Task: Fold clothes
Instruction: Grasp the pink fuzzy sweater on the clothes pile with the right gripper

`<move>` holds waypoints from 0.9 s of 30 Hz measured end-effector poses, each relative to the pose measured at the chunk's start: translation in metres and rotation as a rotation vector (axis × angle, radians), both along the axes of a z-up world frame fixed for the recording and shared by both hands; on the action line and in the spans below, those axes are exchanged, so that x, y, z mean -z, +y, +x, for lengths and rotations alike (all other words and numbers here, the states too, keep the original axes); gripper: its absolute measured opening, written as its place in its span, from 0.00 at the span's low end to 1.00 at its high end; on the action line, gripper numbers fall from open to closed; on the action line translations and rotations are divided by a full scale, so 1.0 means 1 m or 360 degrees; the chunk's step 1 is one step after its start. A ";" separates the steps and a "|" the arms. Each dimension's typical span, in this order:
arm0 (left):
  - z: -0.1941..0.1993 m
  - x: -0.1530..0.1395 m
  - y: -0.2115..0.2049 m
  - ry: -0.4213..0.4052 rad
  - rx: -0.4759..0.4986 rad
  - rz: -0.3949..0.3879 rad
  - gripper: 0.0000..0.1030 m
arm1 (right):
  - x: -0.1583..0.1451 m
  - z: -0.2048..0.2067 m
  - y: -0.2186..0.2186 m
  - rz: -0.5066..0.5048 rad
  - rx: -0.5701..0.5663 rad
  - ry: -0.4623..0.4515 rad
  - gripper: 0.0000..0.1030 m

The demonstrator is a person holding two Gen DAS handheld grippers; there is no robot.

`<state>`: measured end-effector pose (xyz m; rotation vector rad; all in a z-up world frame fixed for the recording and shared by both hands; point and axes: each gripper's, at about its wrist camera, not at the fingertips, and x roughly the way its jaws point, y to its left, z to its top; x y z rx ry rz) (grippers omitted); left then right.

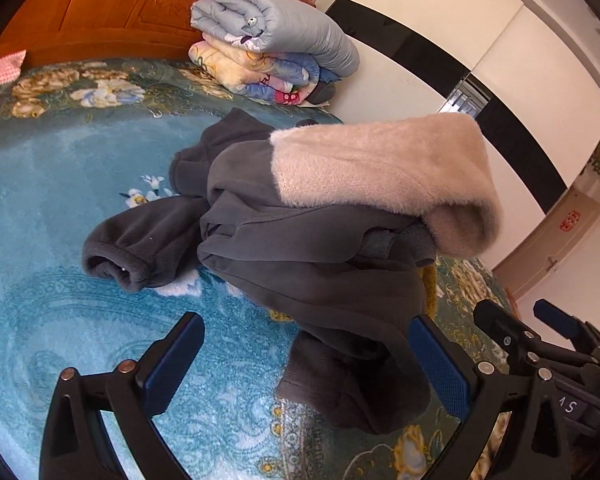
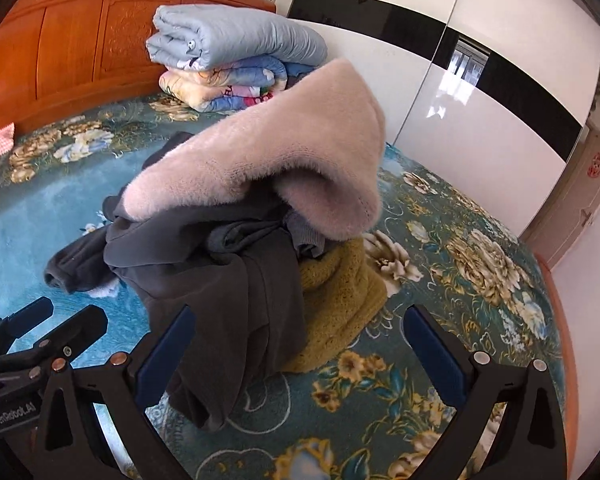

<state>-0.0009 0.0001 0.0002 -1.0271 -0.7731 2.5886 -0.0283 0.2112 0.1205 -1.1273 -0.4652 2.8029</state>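
Observation:
A pile of clothes lies on the bed. A crumpled dark grey sweatshirt [image 1: 284, 248] [image 2: 220, 276] sprawls with a sleeve to the left. A fluffy beige-pink garment [image 1: 384, 168] [image 2: 284, 160] lies on top of it. A mustard-yellow knit garment [image 2: 336, 300] lies under them. My left gripper [image 1: 312, 364] is open and empty just in front of the grey sweatshirt's hem. My right gripper [image 2: 300, 356] is open and empty, its jaws standing either side of the grey and yellow clothes' near edge. Each gripper also shows in the other's view, the right [image 1: 540, 328] and the left [image 2: 48, 320].
The bed has a blue and green floral cover [image 1: 60, 208] [image 2: 480, 264]. Folded quilts [image 1: 268, 40] [image 2: 228, 56] are stacked by the wooden headboard [image 1: 112, 12] [image 2: 60, 48]. A white and black wardrobe [image 2: 480, 92] stands along the bed's far side. A pink cloth [image 1: 4, 68] lies at the left.

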 end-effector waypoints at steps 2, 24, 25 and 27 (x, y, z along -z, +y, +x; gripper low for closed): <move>-0.005 -0.001 0.000 -0.0005 0.0007 0.0022 1.00 | 0.000 -0.008 -0.003 0.0022 0.0002 -0.0002 1.00; -0.044 0.008 0.009 -0.0076 0.0052 0.0187 1.00 | 0.007 -0.060 -0.017 0.0202 0.0014 -0.0039 1.00; -0.044 0.010 0.009 -0.0076 0.0051 0.0195 1.00 | 0.007 -0.061 -0.018 0.0211 0.0016 -0.0041 1.00; -0.045 0.011 0.008 -0.0079 0.0058 0.0220 1.00 | 0.008 -0.062 -0.021 0.0246 0.0009 -0.0035 1.00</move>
